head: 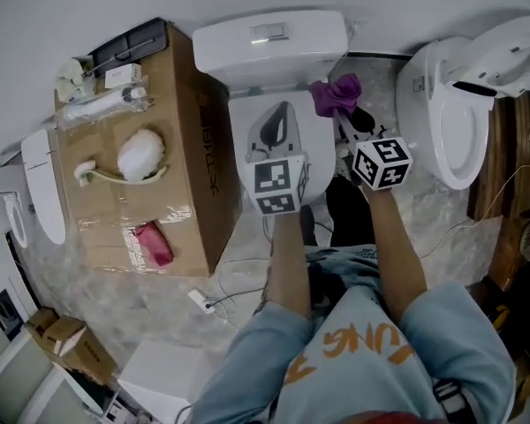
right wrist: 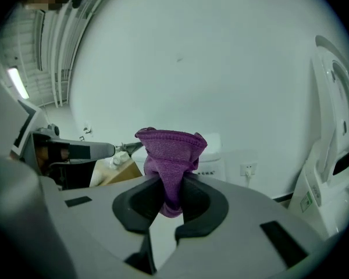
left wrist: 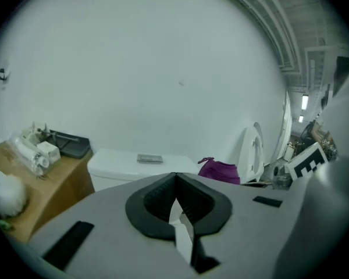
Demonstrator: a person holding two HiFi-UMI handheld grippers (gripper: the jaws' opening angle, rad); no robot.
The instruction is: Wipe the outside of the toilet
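A white toilet stands against the wall, its tank (head: pixel 269 42) at the back and its closed lid (head: pixel 322 144) in front. My left gripper (head: pixel 279 117) hangs over the lid, shut with nothing between its jaws; the left gripper view looks past it at the tank (left wrist: pixel 142 163). My right gripper (head: pixel 343 117) is just right of the bowl, near the tank's right corner, and is shut on a purple cloth (head: pixel 336 93). In the right gripper view the cloth (right wrist: pixel 171 153) bunches up out of the closed right gripper (right wrist: pixel 173 185). The same cloth (left wrist: pixel 219 171) shows in the left gripper view.
A cardboard box (head: pixel 194 148) stands left of the toilet, carrying a white fluffy brush (head: pixel 141 155), a pink item (head: pixel 153 243) and bottles. A second toilet (head: pixel 464 104) with raised lid stands at the right. A loose seat (head: pixel 44 184) and a floor cable (head: pixel 208 300) lie at the left.
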